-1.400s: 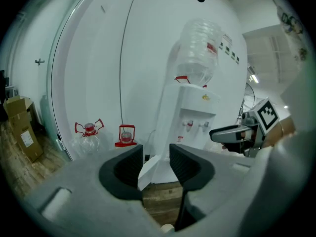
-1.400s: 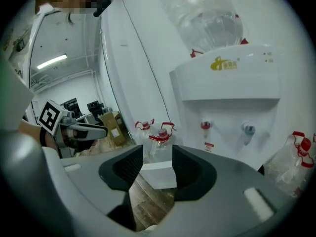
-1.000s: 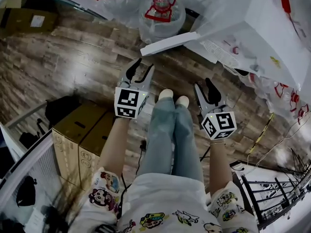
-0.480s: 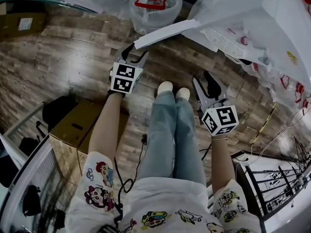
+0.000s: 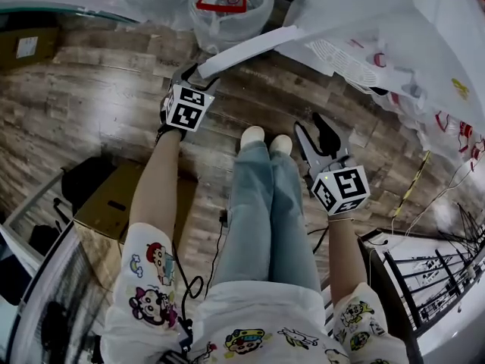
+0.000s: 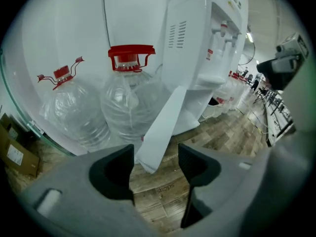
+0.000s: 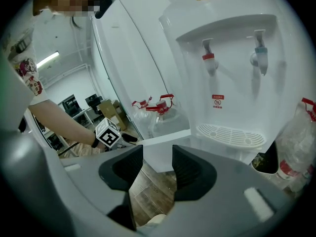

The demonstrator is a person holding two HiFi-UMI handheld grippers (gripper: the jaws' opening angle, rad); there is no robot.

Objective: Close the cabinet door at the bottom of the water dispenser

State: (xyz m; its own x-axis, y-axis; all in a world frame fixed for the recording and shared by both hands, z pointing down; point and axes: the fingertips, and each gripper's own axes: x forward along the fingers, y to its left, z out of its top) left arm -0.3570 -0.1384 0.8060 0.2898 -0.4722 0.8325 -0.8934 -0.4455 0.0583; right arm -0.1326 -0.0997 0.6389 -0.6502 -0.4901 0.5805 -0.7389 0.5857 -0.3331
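Observation:
The white cabinet door (image 5: 250,48) stands swung out from the base of the white water dispenser (image 5: 394,44), low over the wooden floor. My left gripper (image 5: 194,74) is at the door's free end. In the left gripper view its jaws (image 6: 155,157) are opening, and the door's lower corner (image 6: 160,132) hangs in the gap with neither pad touching it. My right gripper (image 5: 314,131) hovers to the right of the person's shoes, open and empty. Past its jaws (image 7: 158,164) I see the door panel (image 7: 170,152) and the dispenser's taps (image 7: 232,63).
Big clear water bottles with red caps (image 5: 227,6) (image 6: 131,102) stand behind the door beside the dispenser. A cardboard box (image 5: 114,203) sits at the lower left, a black metal rack (image 5: 432,294) at the lower right. A cable lies on the floor by the person's legs (image 5: 261,211).
My left gripper has gone forward and down to the door's free end, and its jaws have spread wider. The right gripper has sunk a little.

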